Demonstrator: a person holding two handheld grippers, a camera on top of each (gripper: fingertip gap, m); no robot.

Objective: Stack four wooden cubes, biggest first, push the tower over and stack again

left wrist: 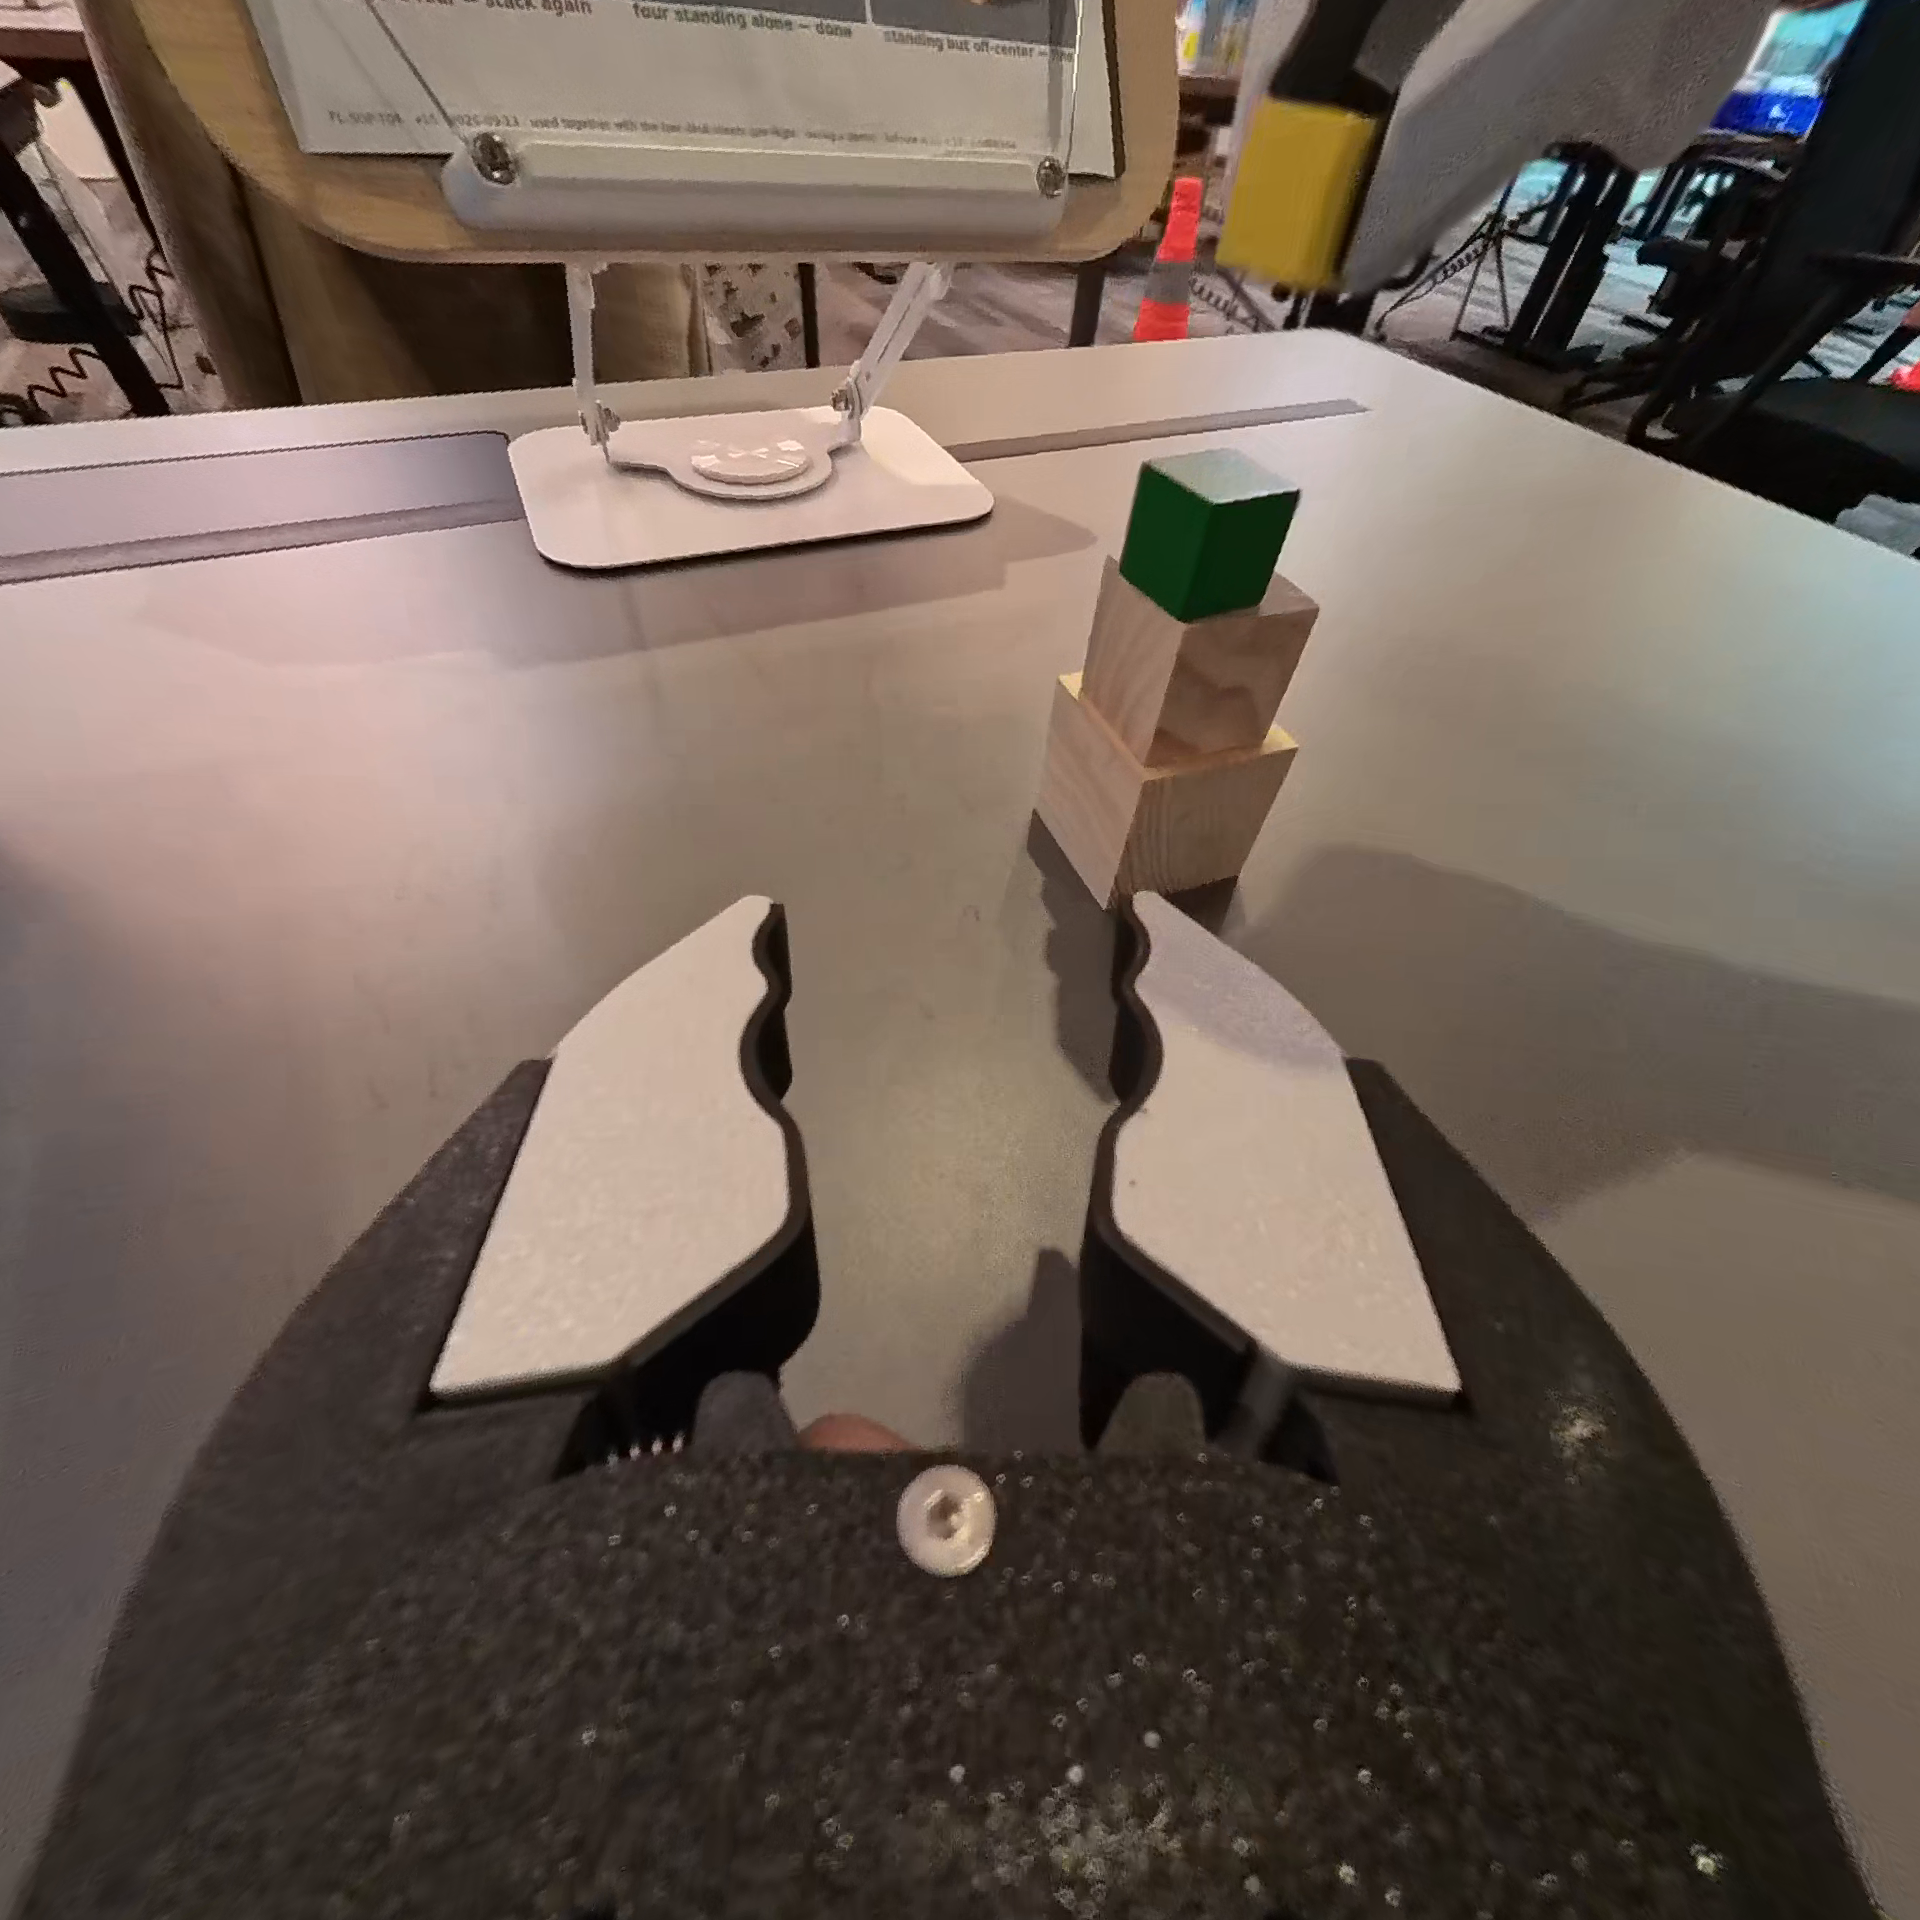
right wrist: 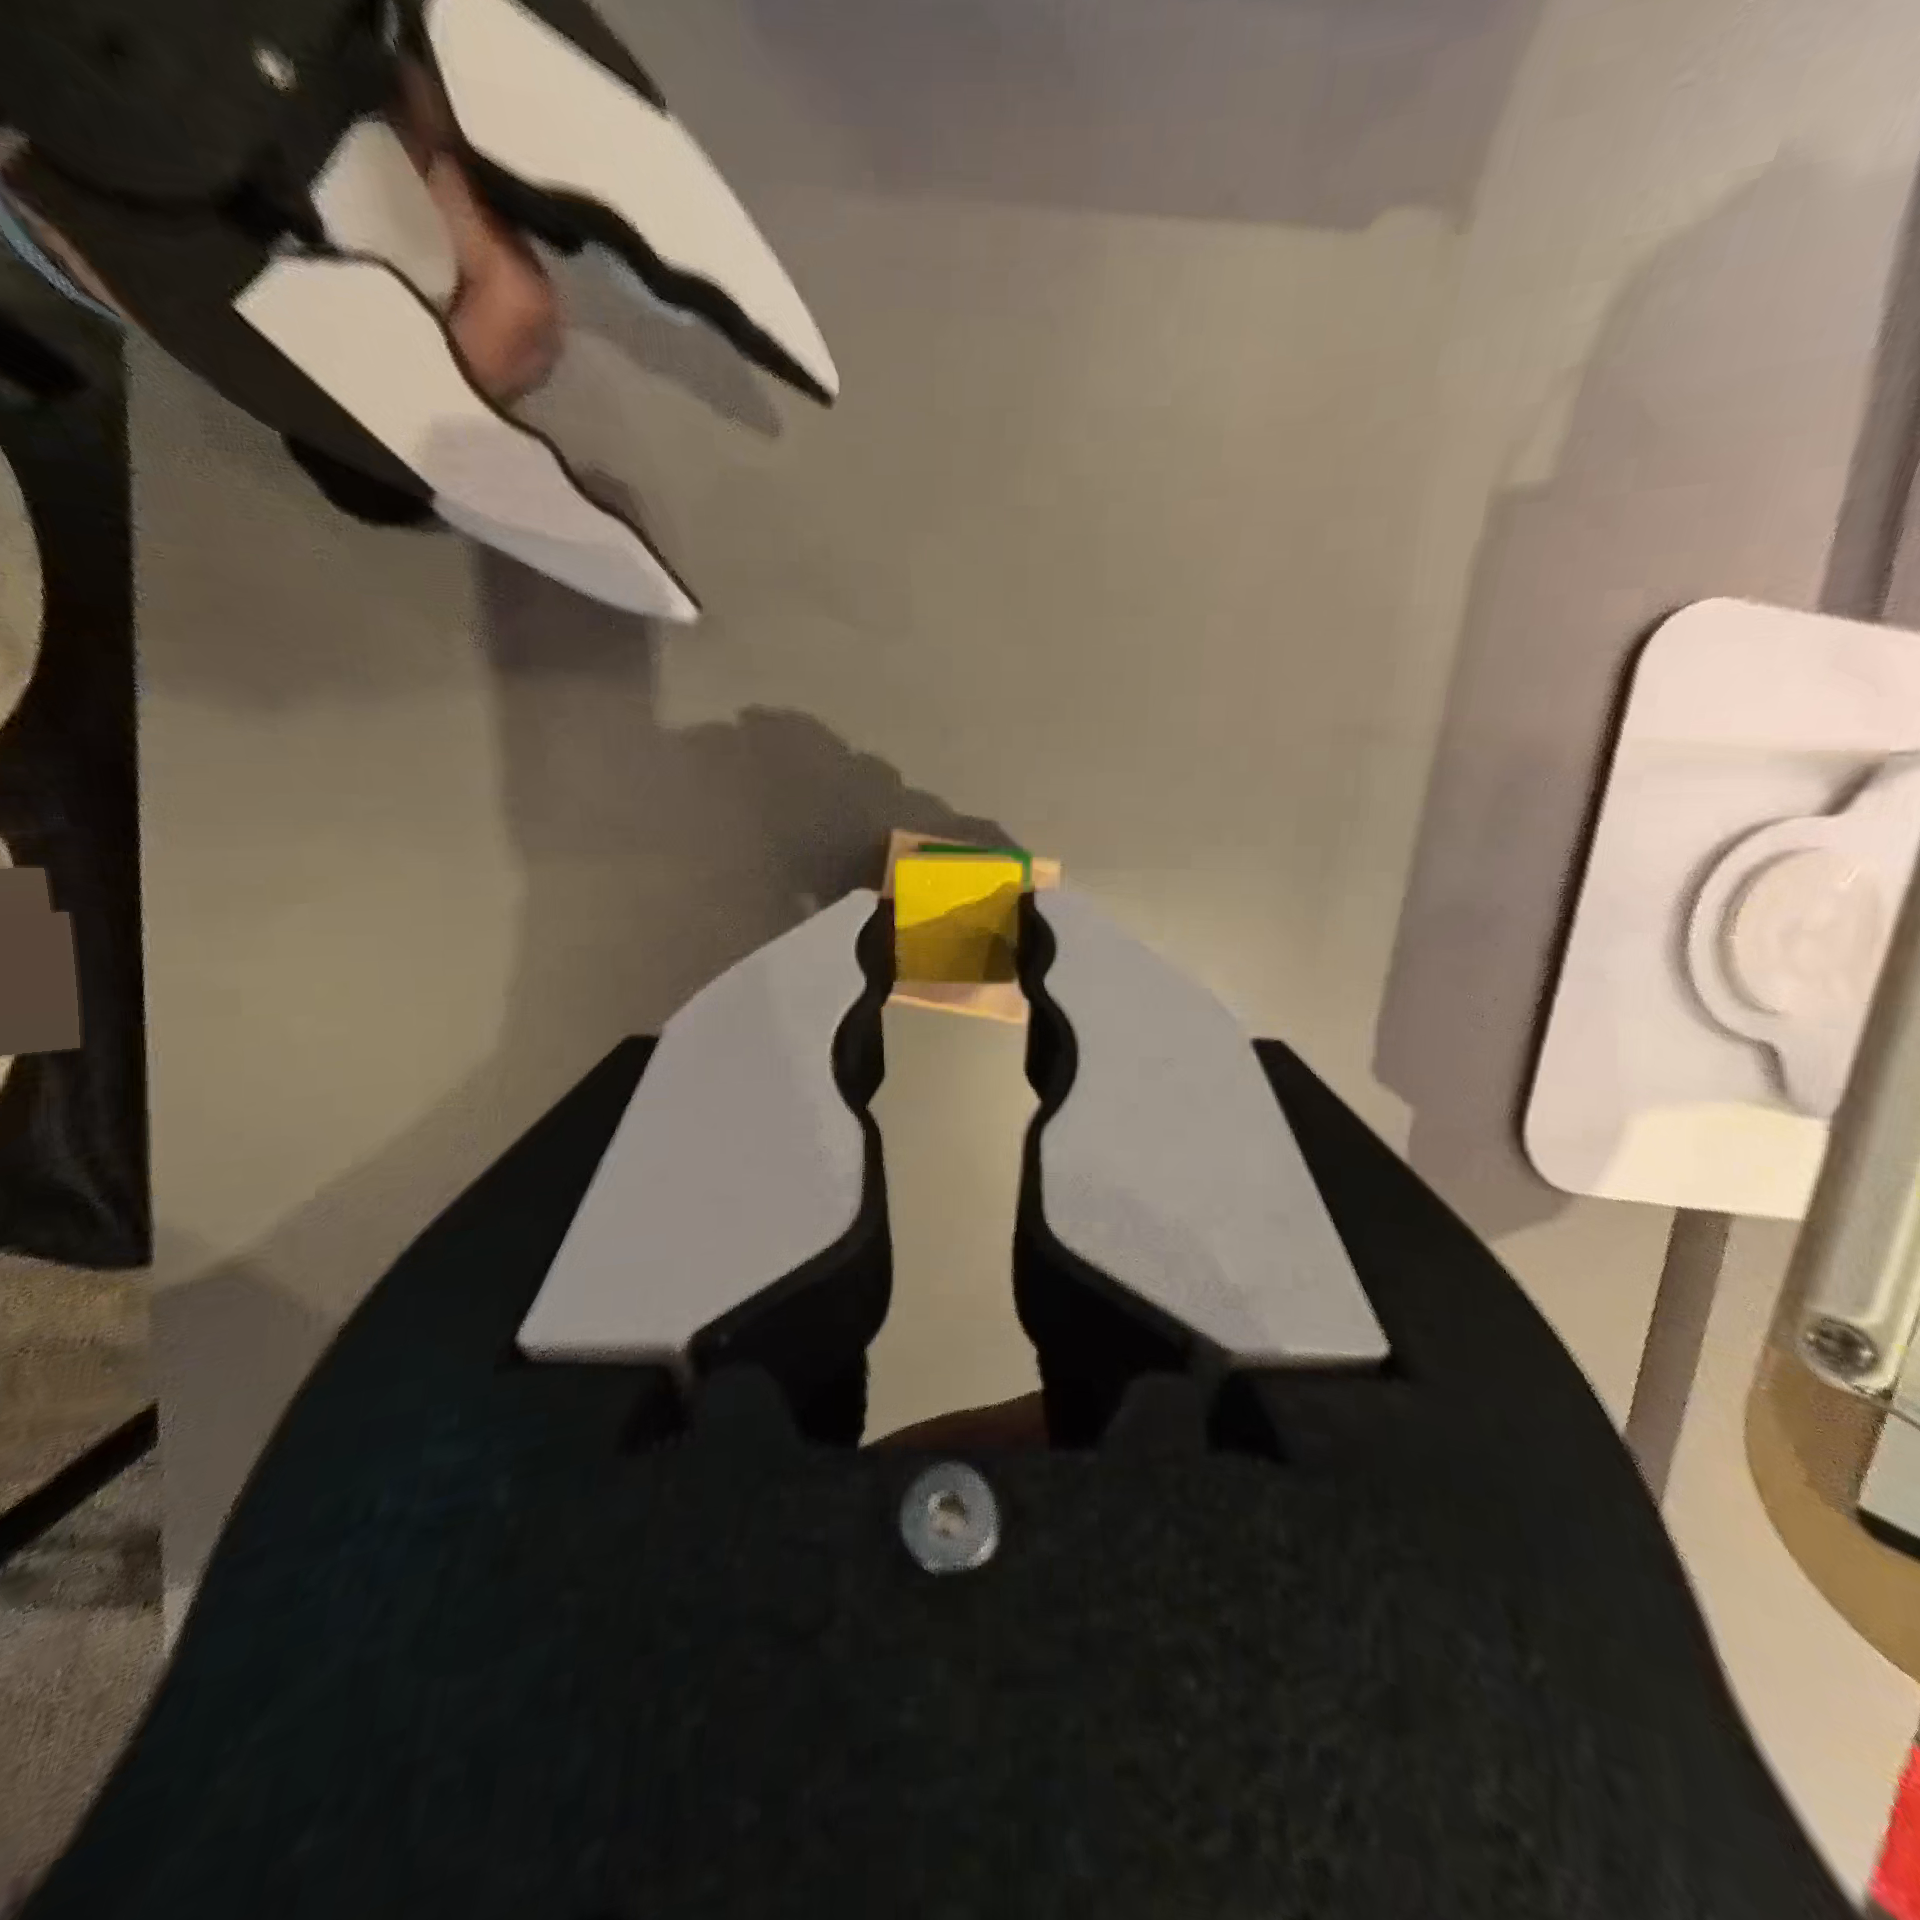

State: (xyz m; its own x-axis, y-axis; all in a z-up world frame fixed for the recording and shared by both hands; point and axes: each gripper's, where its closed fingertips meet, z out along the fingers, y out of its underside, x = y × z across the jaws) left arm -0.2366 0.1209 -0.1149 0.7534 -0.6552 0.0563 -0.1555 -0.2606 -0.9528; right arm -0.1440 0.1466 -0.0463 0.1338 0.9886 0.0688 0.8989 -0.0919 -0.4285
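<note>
A tower of three cubes stands on the grey table: a large pale wooden cube [left wrist: 1164,805] at the bottom, a smaller wooden cube [left wrist: 1195,665] on it, a green cube [left wrist: 1210,535] on top. My left gripper [left wrist: 951,914] is open and empty, low over the table just in front and left of the tower. My right gripper [right wrist: 954,914] is shut on a yellow cube [right wrist: 951,925] and holds it high above the tower, looking straight down; a green edge [right wrist: 977,850] shows beneath. The yellow cube [left wrist: 1294,197] also shows in the left wrist view, in the air at upper right.
A white stand base [left wrist: 748,488] holding a board with a paper sheet [left wrist: 675,73] stands at the back of the table; it also shows in the right wrist view [right wrist: 1745,914]. An orange cone [left wrist: 1169,270] stands on the floor behind. The left gripper [right wrist: 644,488] shows in the right wrist view. The gap from one gripper's tips to the other's is roughly 12 centimetres.
</note>
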